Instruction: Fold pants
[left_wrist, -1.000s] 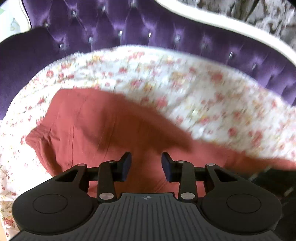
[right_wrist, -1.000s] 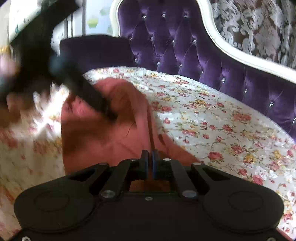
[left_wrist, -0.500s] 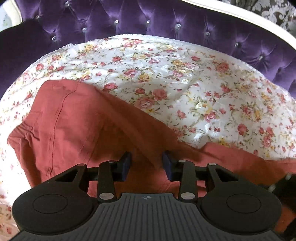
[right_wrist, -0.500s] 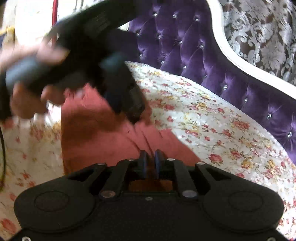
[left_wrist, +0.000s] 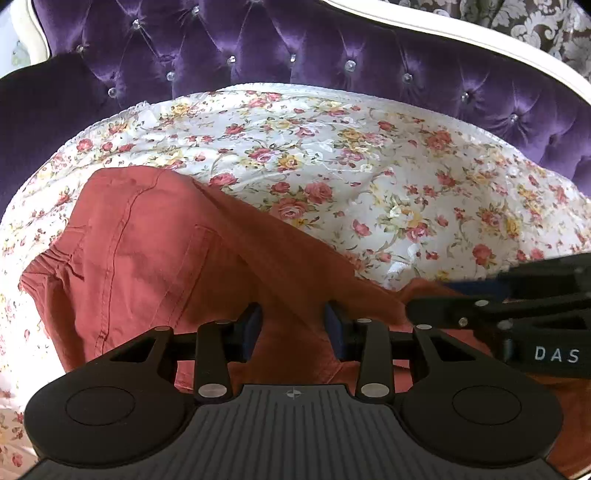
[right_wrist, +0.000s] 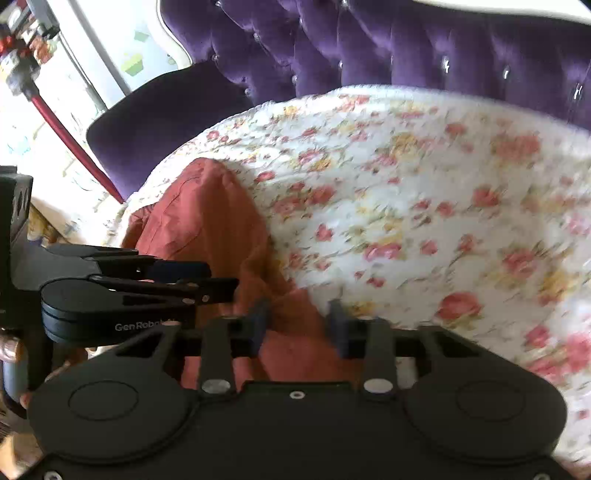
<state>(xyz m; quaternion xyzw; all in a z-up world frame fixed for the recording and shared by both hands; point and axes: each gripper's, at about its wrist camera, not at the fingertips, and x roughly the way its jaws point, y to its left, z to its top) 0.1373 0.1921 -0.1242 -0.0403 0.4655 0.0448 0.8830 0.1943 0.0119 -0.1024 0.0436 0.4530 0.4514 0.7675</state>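
1. My right gripper (right_wrist: 298, 325), pinched together a second ago, now has its jaws spread over a raised fold.
2. My left gripper (left_wrist: 292, 328) stays apart, straddling another ridge.
3. The pants (left_wrist: 155, 254) lie lower left on the floral sheet (left_wrist: 369, 166).

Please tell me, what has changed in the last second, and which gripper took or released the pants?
The right gripper was shut on the pants a second ago; now its jaws stand open, so it let the cloth go. The left gripper has swung in close beside it, jaws open throughout, with cloth between them. The pants remain spread on the floral cover of the purple sofa.
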